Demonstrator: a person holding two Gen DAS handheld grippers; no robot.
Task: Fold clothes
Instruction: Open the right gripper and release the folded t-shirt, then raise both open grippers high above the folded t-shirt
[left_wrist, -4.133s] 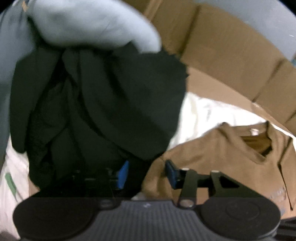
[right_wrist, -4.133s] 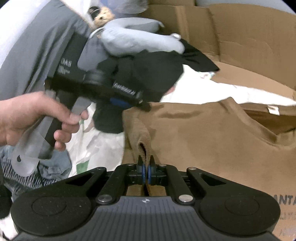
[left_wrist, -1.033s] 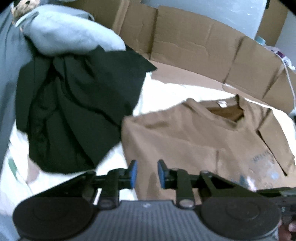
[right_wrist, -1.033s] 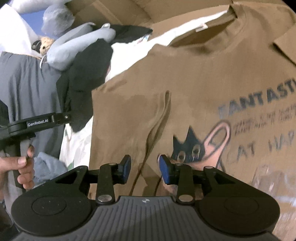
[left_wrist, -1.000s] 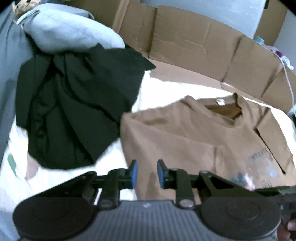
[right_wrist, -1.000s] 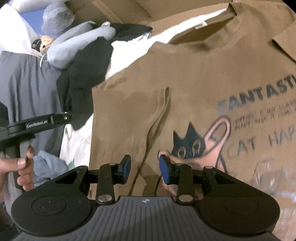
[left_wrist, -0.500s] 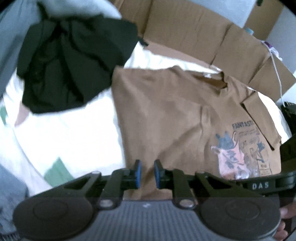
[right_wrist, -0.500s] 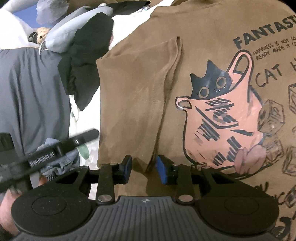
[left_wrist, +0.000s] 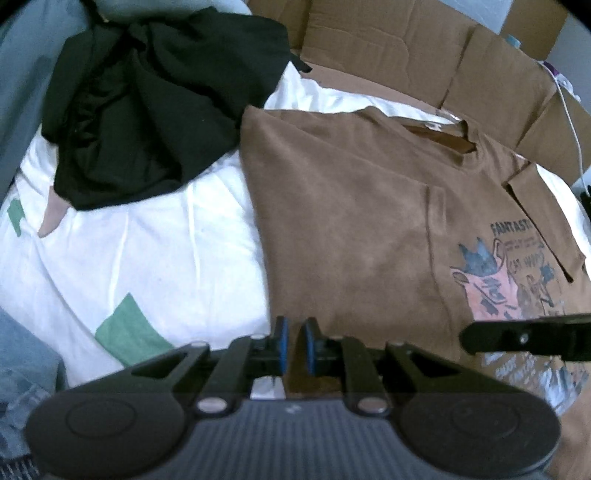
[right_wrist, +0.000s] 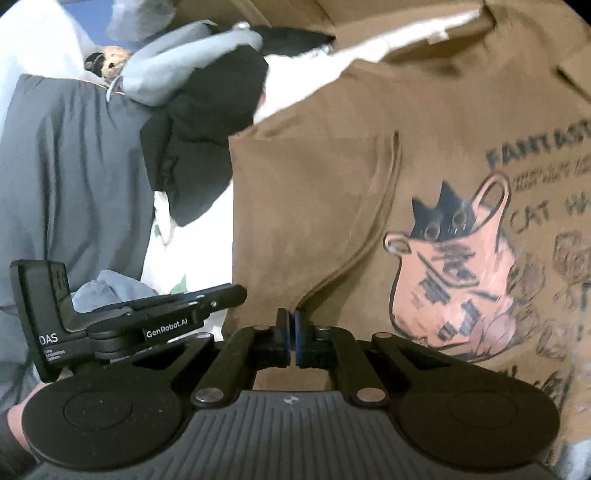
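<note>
Brown t-shirt (left_wrist: 354, 221) lies flat on a white sheet (left_wrist: 147, 236), print side up, left sleeve folded in over the chest. Left wrist view: the left gripper (left_wrist: 294, 345) sits at the shirt's lower left edge, jaws narrowed to a slim gap after closing in, brown cloth between the blue pads (left_wrist: 282, 345); whether the pads press on it cannot be told. A black garment (left_wrist: 147, 107) is heaped at top left, cardboard (left_wrist: 406, 48) stands behind the shirt, and the right gripper's finger (left_wrist: 524, 338) crosses the cat print.

Right wrist view: the right gripper (right_wrist: 291, 338) has just closed fully, pinching the folded sleeve's hem on the t-shirt (right_wrist: 314, 206). The left gripper (right_wrist: 207, 299) pokes in at the shirt's left edge, beside a grey jacket (right_wrist: 66, 177).
</note>
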